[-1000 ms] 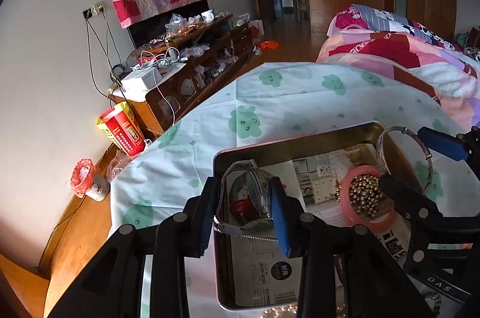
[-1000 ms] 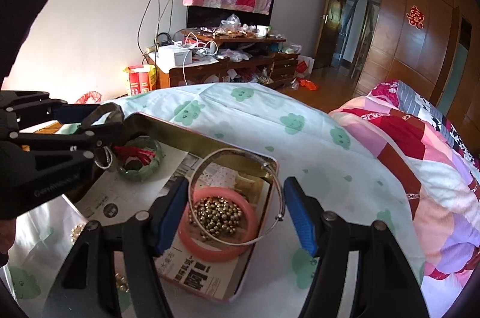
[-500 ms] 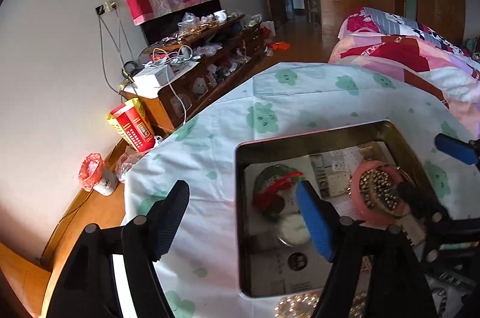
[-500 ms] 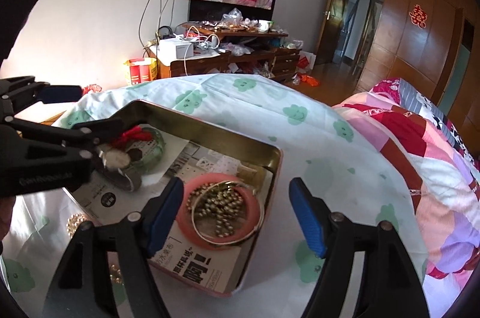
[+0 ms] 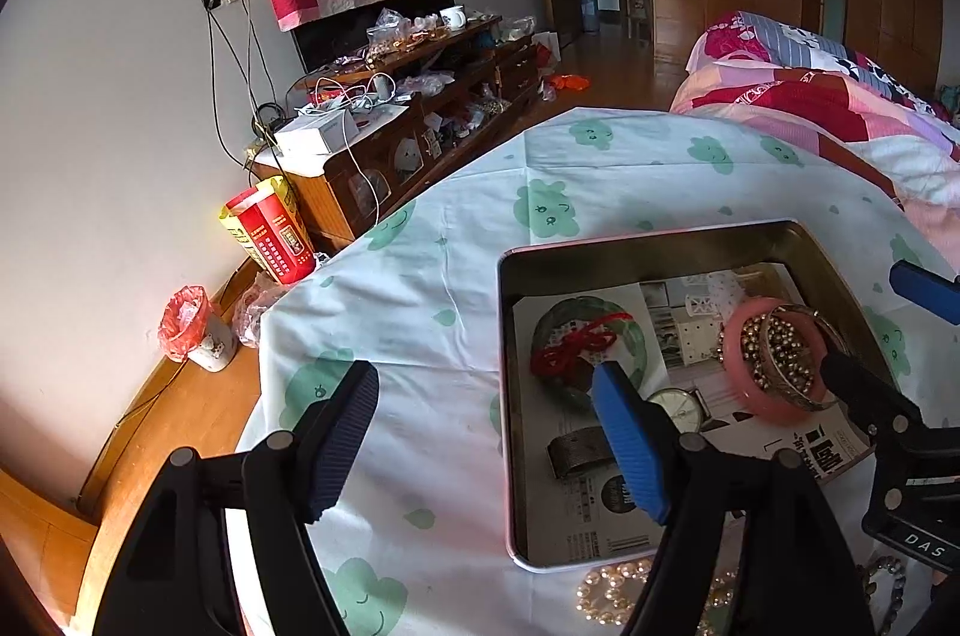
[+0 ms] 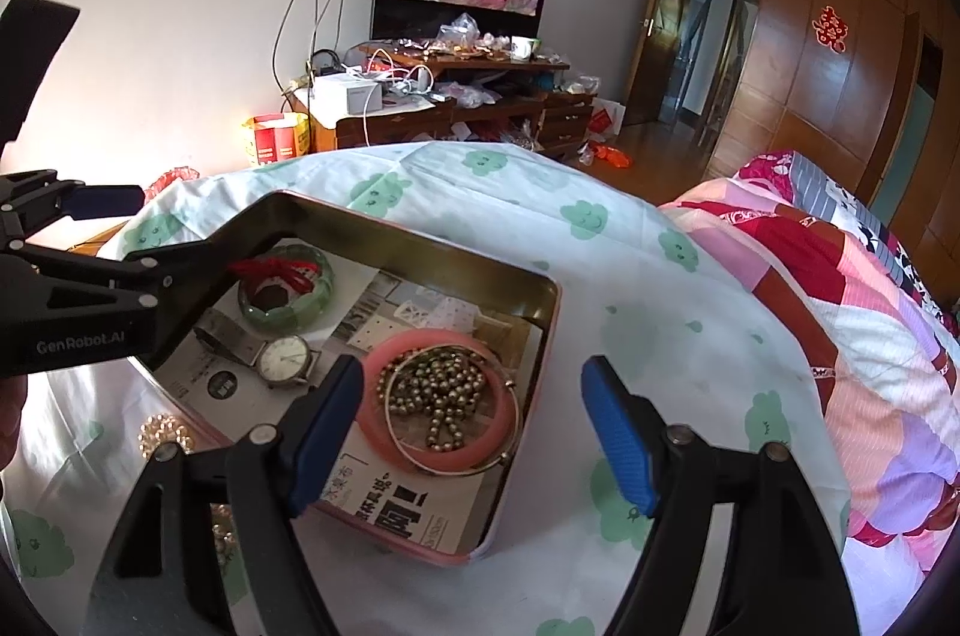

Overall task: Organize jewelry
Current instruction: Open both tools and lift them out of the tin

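Reading both tongs, left tongs (image 5: 486, 432) and right tongs (image 6: 471, 432), as spread and empty, having just widened, we note the wristwatch (image 6: 287, 361) and silver bangle (image 6: 450, 411) lying released inside the tin tray (image 6: 543, 300), apparently for sorting.

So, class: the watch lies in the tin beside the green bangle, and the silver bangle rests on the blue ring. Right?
Not quite: the ring is pink, not blue, as the right wrist view shows. The watch, tin, green bangle and silver bangle are as stated.
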A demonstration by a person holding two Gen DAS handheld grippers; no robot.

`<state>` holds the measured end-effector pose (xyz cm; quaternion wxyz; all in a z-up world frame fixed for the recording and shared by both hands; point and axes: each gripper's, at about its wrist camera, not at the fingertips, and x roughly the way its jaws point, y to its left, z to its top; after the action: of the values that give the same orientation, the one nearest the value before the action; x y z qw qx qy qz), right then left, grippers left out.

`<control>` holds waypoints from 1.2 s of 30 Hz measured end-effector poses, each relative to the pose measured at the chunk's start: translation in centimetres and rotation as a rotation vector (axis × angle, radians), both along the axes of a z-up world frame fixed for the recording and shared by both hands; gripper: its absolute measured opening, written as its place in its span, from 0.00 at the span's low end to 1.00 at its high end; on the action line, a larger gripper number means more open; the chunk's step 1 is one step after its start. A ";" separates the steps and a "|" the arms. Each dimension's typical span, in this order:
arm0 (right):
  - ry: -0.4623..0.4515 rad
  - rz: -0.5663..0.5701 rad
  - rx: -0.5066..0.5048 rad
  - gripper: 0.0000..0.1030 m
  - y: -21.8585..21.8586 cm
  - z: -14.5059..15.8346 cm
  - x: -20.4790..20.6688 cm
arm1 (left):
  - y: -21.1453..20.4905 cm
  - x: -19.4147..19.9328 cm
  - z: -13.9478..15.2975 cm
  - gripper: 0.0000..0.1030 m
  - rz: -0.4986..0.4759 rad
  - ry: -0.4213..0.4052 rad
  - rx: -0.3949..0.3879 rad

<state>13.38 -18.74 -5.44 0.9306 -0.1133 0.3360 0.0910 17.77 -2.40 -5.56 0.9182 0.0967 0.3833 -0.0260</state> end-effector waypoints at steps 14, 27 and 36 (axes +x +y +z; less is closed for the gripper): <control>-0.002 -0.006 0.003 0.75 -0.1 -0.1 -0.4 | 0.2 -0.6 -0.3 0.72 0.005 0.012 -0.012; -0.004 -0.007 0.002 0.78 -0.1 -0.2 -1.0 | 0.4 -1.1 -0.3 0.72 0.007 0.013 -0.019; 0.001 -0.013 0.004 0.78 -0.3 -0.2 -2.2 | 0.9 -2.4 -0.5 0.72 0.019 0.021 -0.025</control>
<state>11.22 -19.04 -5.69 0.9313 -0.1091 0.3368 0.0858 15.39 -1.53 -6.04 0.9155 0.0811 0.3934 -0.0231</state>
